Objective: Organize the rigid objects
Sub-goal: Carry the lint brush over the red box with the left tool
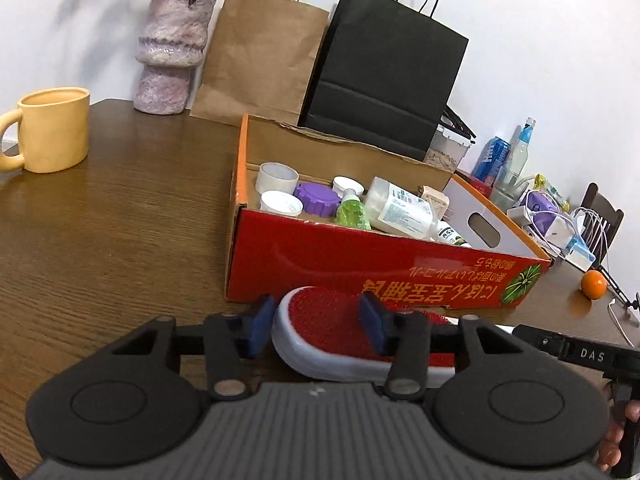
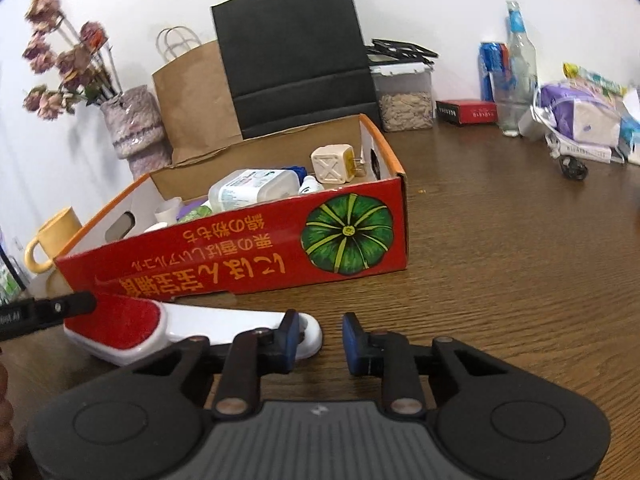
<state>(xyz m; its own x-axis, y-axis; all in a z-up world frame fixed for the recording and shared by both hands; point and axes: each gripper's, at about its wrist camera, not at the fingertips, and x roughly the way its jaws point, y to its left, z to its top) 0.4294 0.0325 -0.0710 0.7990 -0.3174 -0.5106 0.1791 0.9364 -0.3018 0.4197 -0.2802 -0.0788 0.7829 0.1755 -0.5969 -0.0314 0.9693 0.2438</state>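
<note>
A white lint brush with a red pad [image 1: 320,320] lies on the wooden table in front of a red cardboard box [image 1: 360,268]. My left gripper [image 1: 316,324] is open, its blue pads on either side of the brush's red head; whether they touch it I cannot tell. In the right wrist view the brush [image 2: 180,328] lies left of centre, its white handle end beside my right gripper [image 2: 320,340], which is open and empty. The box [image 2: 248,256] holds bottles, caps, a tape roll and a beige plug adapter [image 2: 332,166].
A yellow mug [image 1: 52,132], a purple vase [image 1: 168,52], a brown paper bag [image 1: 256,56] and a black bag [image 1: 384,76] stand behind the box. Bottles, a can, chargers and an orange [image 1: 593,285] clutter the right side. A seed container [image 2: 404,96] stands by the wall.
</note>
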